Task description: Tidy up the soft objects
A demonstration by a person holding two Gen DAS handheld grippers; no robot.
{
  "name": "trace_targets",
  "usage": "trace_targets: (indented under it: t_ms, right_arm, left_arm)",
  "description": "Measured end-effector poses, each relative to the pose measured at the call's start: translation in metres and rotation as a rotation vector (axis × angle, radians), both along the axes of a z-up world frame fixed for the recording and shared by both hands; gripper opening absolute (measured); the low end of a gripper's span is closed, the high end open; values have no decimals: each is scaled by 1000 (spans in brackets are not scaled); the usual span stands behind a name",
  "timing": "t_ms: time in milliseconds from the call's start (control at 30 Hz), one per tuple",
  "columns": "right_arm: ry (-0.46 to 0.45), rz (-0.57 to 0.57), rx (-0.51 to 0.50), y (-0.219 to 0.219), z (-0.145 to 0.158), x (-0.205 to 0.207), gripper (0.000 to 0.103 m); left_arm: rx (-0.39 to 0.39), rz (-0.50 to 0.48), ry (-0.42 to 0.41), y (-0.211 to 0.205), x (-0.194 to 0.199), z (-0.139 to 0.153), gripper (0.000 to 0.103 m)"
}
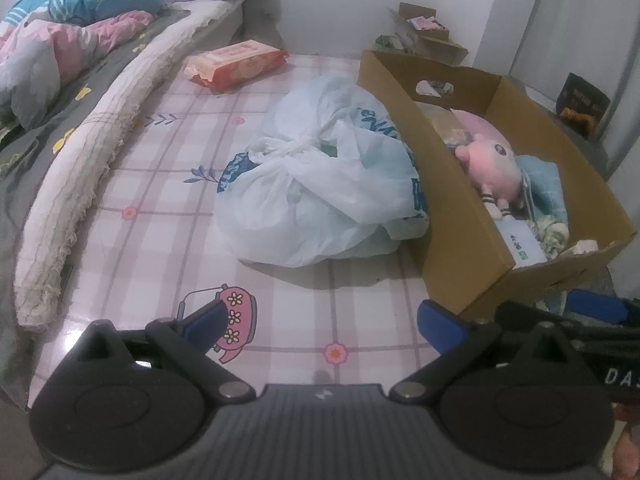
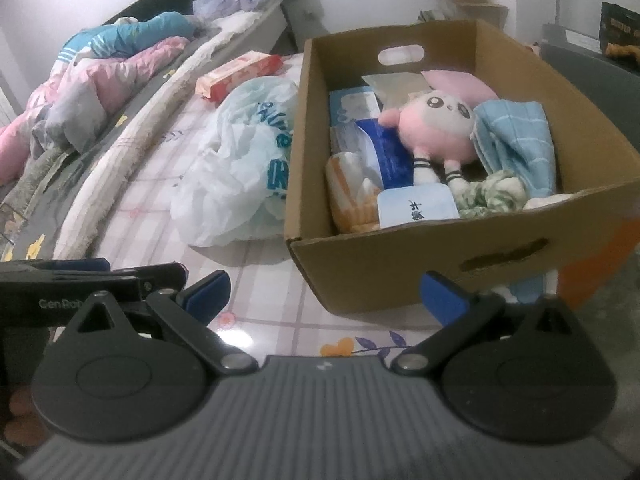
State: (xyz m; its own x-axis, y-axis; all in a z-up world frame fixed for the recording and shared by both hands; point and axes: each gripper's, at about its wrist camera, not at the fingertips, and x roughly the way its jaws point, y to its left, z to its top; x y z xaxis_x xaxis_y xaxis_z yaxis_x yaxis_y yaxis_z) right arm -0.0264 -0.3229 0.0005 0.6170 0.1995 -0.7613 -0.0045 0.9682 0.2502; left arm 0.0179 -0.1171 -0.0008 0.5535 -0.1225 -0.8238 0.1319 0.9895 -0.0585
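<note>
While both jaws gape empty, the cardboard box (image 2: pixel 424 248) holds a pink plush (image 2: pixel 438 132).

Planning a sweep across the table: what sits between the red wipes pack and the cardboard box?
The knotted white plastic bag lies between the wipes pack and the cardboard box, against the box's side; clearest in the left wrist view.

Matt brown cardboard box (image 2: pixel 420 248) holds a pink fuzzy plush (image 2: pixel 440 128) and ribbed blue cloth (image 2: pixel 516 140). Beside the box, a thin crinkled plastic bag (image 1: pixel 320 184) lies on a glossy sheet (image 1: pixel 160 208).
</note>
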Motion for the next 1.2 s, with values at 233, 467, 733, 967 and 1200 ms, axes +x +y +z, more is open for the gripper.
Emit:
trace_targets:
  t_ms: [233,467,733,967,1200]
  right_arm:
    - [12,-14,-7,-7,-6,5,102]
    - [18,-24,-13,-10,-8,6,102]
    - [27,-27,-5,-10,-11,8,102]
    - [27,-27,-5,-11,-11,8,102]
    - [27,-28,-4,-11,-11,8,102]
  left_arm:
    - [19,-11,0,-4,1,-2,101]
    - [28,-22,13,-8,3,-4,99]
    - [30,-22,13,-8,3,-4,99]
    - [32,-24,9,-8,4,-4,98]
    - [33,-23,7,-9,4,-4,98]
